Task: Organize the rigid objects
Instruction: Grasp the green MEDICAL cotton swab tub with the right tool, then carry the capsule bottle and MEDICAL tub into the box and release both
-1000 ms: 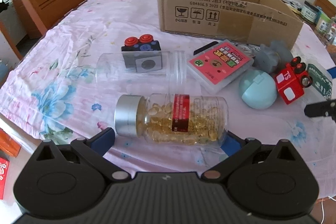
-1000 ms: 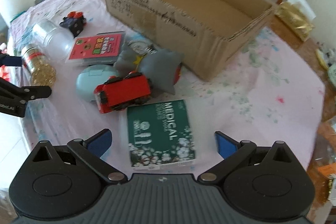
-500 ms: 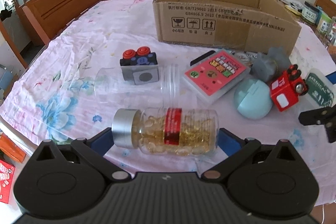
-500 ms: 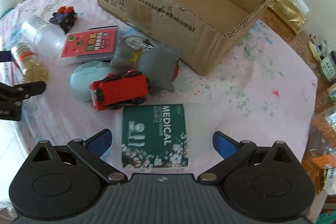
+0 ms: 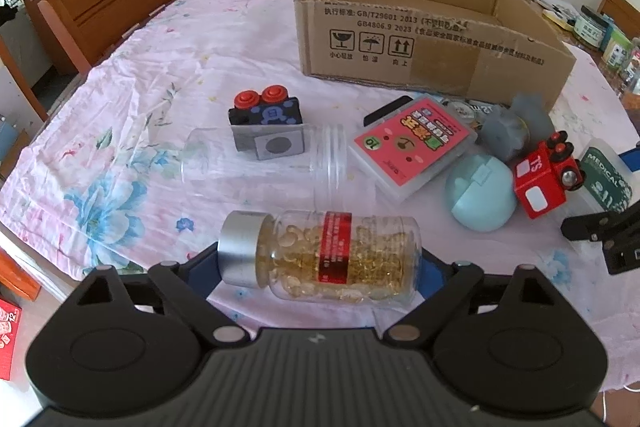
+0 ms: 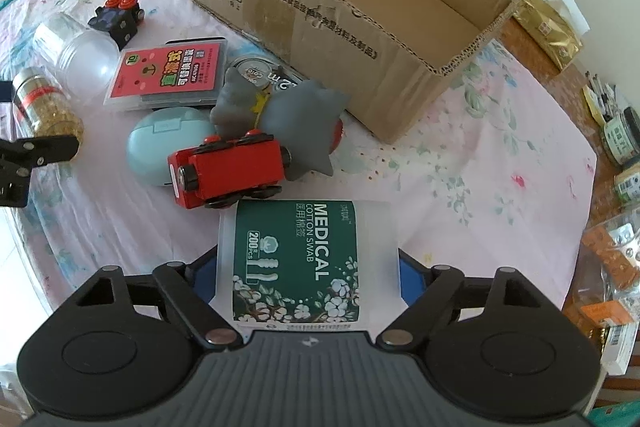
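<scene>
A clear bottle of golden capsules (image 5: 320, 259) with a silver cap lies sideways between the fingers of my left gripper (image 5: 316, 265). Its jaws are closing, and the blue pads touch the cap and the base. In the right wrist view a green medical cotton swab box (image 6: 296, 259) lies flat between the fingers of my right gripper (image 6: 306, 275). Those jaws are closing too, with the pads against the box's two sides. An open, empty cardboard box (image 5: 432, 47) stands at the back of the table.
On the floral tablecloth lie an empty clear jar (image 5: 260, 163), a black toy block with red knobs (image 5: 264, 115), a pink card case (image 5: 412, 143), a pale blue egg-shaped case (image 5: 480, 195), a red toy train (image 6: 228, 171) and a grey plush toy (image 6: 288, 119). Wooden chairs stand around; jars crowd the right edge.
Both grippers' jaws have narrowed from wide open onto their objects. The right gripper has tipped closer over the swab box, which now fills the gap between its fingers.
</scene>
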### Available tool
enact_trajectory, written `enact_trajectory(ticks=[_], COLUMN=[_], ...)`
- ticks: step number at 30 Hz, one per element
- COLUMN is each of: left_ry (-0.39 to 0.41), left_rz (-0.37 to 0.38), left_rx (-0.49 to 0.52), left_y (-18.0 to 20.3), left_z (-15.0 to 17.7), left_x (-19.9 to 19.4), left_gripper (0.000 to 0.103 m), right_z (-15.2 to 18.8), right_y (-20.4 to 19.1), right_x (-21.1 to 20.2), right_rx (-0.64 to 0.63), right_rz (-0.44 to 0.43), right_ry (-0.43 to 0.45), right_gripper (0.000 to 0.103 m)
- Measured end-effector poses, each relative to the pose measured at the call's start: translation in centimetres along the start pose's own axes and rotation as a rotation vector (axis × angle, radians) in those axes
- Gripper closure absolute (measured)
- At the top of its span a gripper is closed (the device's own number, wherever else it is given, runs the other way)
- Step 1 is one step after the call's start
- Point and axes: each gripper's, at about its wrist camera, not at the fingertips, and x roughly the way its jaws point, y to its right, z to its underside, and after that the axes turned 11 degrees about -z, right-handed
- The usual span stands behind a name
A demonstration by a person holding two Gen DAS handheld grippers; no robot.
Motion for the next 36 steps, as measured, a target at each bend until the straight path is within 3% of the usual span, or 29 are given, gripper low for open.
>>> enact_trajectory(ticks=[6,14,27,36], left_ry=[-0.048,-0.044,0.061,0.163], left_rz=[0.037,0.064,0.093,0.157], left_rx=[0.023,0.079,0.166,0.281], left_y=[-0.3,-0.8,1.2,2.4], left_z=[-0.3,-2.6,-9.9,-17.4], left_x=[-0.5,-3.9,-7.5,-5.3], left_gripper=[0.01,0.01,0.01,0.01], right_z=[0.4,0.5,-1.4,-5.1], right_y=[0.4,1.8,3.9,3.8], right_x=[-0.6,-3.5,-8.4,-9.4], right_rx=[0.003,0.0,-0.018,0.045], right_rz=[0.021,0.021,-0.017,0.046], right_ry=[-0.005,0.043,0.19,0.261], right_gripper=[0.017,0.017,0.017,0.017])
